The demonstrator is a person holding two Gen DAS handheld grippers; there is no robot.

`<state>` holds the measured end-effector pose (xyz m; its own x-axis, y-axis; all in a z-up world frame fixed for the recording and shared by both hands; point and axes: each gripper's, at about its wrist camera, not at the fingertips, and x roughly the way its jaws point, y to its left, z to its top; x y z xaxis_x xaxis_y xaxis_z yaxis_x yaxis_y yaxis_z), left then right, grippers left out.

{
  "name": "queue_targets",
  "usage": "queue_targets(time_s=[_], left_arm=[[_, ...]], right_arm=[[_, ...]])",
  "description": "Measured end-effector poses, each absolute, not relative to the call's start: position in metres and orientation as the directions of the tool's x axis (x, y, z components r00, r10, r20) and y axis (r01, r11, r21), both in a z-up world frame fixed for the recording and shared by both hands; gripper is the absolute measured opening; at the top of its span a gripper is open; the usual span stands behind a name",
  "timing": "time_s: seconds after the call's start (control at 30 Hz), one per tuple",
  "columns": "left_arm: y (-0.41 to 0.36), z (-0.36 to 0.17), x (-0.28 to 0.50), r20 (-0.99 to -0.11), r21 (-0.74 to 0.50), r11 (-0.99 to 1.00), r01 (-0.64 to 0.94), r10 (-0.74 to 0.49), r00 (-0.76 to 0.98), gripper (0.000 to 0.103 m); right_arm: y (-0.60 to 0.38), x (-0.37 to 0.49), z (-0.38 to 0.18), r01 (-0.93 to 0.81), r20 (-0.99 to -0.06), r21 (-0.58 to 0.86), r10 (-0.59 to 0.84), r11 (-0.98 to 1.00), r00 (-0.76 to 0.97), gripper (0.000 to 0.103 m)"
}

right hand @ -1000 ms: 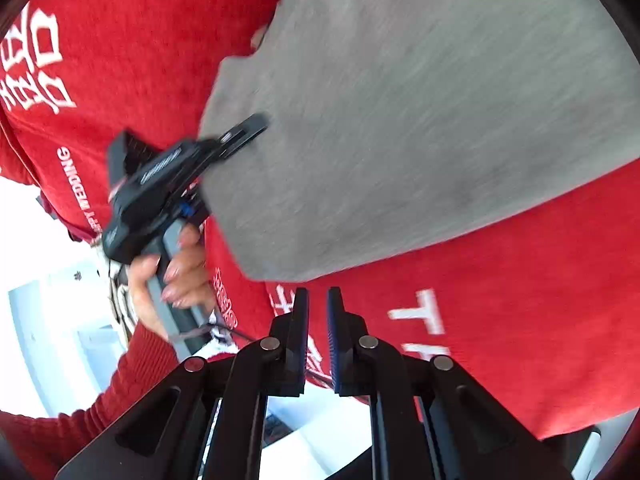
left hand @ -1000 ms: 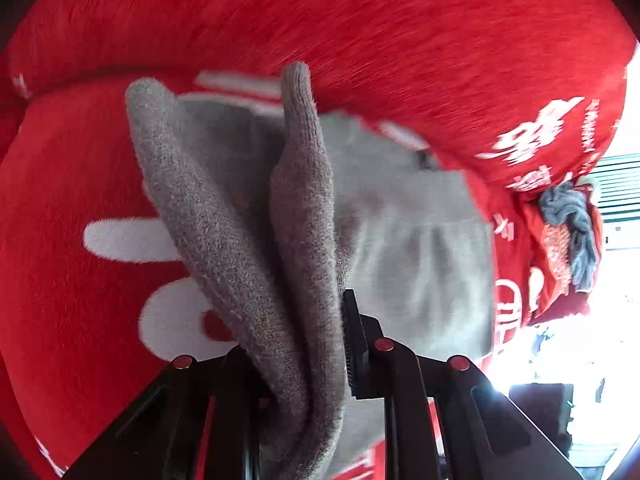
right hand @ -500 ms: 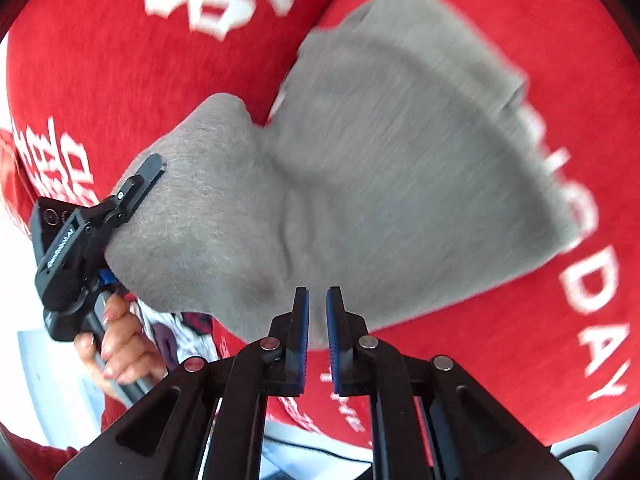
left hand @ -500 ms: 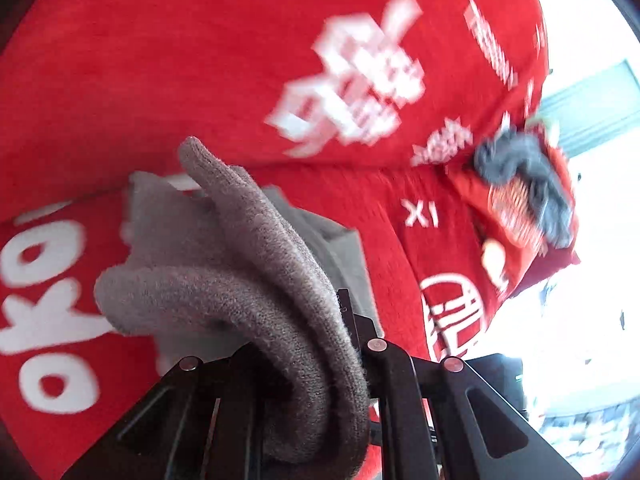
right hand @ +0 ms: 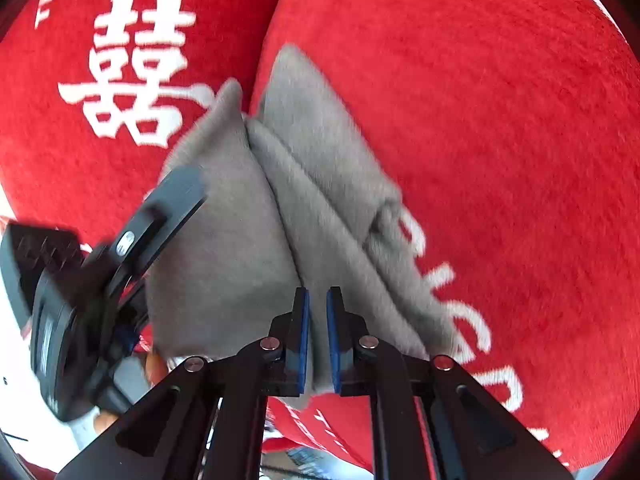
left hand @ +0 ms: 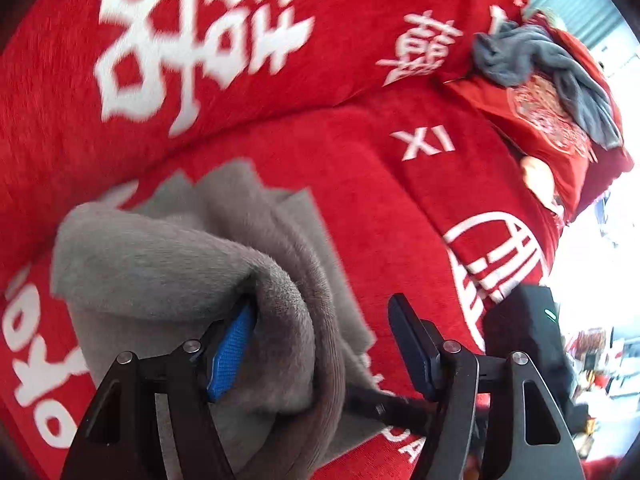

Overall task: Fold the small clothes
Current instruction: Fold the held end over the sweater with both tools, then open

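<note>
1. Folding step looks nearly done: grey garment lies bunched in layers on red blanket, right ahead of both tools.
2. Left gripper jaws wide apart, cloth draped over its left finger, not pinched.
3. Right gripper jaws nearly together, a garment edge between the tips; whether it's pinched can't be told.
4. Next, prob.: slip left finger out w/o dragging layers, then flatten fold.

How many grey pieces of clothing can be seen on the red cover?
2. One grey garment lies folded near the left gripper, draped over one of its fingers. A darker grey garment lies crumpled far off, on the red cushion. Others may be hidden.
</note>
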<state>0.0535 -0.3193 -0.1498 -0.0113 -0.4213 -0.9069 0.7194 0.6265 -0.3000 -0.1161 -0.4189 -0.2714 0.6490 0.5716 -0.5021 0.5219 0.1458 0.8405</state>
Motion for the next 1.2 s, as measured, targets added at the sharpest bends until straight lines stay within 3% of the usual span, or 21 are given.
queue_targets(time_s=[0.03,0.07,0.13,0.4,0.5,0.6,0.73,0.8,0.83,0.87,0.9,1.03,1.1,1.13,1.2], left_arm=[[-0.319,-0.143,0.053,-0.899,-0.306,0.624,0.719,-0.438,-0.003,0.069],[-0.315,-0.133,0.054,-0.886,-0.318,0.624,0.714,-0.463,0.01,0.069],[-0.304,-0.117,0.059,-0.872,-0.319,0.64,0.699,-0.488,0.049,0.069],[-0.215,-0.141,0.103,-0.941,-0.185,0.848,0.496,-0.298,0.158,0.069],[-0.18,-0.162,0.116,-0.96,-0.189,0.906,0.378,-0.251,0.122,0.069],[-0.158,-0.178,0.118,-0.971,-0.174,0.932,0.319,-0.216,0.101,0.069],[-0.156,-0.197,0.115,-0.977,-0.181,0.933,0.312,-0.207,0.051,0.069],[-0.157,-0.2,0.114,-0.981,-0.165,0.932,0.323,-0.19,0.046,0.069],[-0.157,-0.2,0.115,-0.981,-0.162,0.931,0.327,-0.187,0.045,0.069],[-0.158,-0.199,0.116,-0.982,-0.159,0.932,0.327,-0.184,0.046,0.069],[-0.159,-0.195,0.115,-0.982,-0.151,0.929,0.337,-0.179,0.054,0.069],[-0.168,-0.186,0.105,-0.982,-0.114,0.902,0.417,-0.165,0.088,0.069],[-0.178,-0.194,0.096,-0.985,-0.085,0.885,0.459,-0.145,0.098,0.071],[-0.179,-0.197,0.095,-0.985,-0.074,0.883,0.464,-0.136,0.102,0.082],[-0.179,-0.202,0.091,-0.984,-0.071,0.883,0.463,-0.139,0.113,0.086]], right_arm=[[-0.426,-0.117,-0.274,0.518,-0.479,0.849,0.569,0.106,0.668,0.02],[-0.431,-0.117,-0.278,0.504,-0.435,0.863,0.562,0.038,0.704,0.036],[-0.439,-0.118,-0.283,0.464,-0.356,0.884,0.549,-0.065,0.756,0.05],[-0.451,-0.105,-0.292,0.416,-0.245,0.89,0.572,-0.188,0.783,0.05],[-0.457,-0.126,-0.298,0.383,-0.181,0.879,0.543,-0.285,0.82,0.062],[-0.46,-0.138,-0.3,0.368,-0.148,0.868,0.534,-0.334,0.832,0.063],[-0.46,-0.115,-0.286,0.427,-0.243,0.891,0.63,-0.156,0.737,0.063],[-0.457,-0.093,-0.268,0.469,-0.381,0.881,0.673,0.056,0.634,0.046],[-0.453,-0.079,-0.254,0.48,-0.493,0.848,0.669,0.226,0.556,0.022],[-0.448,-0.07,-0.24,0.468,-0.584,0.804,0.64,0.367,0.5,0.02],[-0.444,-0.065,-0.226,0.433,-0.616,0.785,0.623,0.442,0.482,0.019],[-0.435,-0.071,-0.184,0.326,-0.658,0.747,0.577,0.579,0.483,0.017],[-0.437,-0.081,-0.194,0.357,-0.704,0.706,0.548,0.612,0.452,0.017],[-0.438,-0.084,-0.207,0.389,-0.735,0.675,0.533,0.627,0.419,0.017],[-0.44,-0.088,-0.231,0.418,-0.781,0.624,0.505,0.66,0.368,0.019]])
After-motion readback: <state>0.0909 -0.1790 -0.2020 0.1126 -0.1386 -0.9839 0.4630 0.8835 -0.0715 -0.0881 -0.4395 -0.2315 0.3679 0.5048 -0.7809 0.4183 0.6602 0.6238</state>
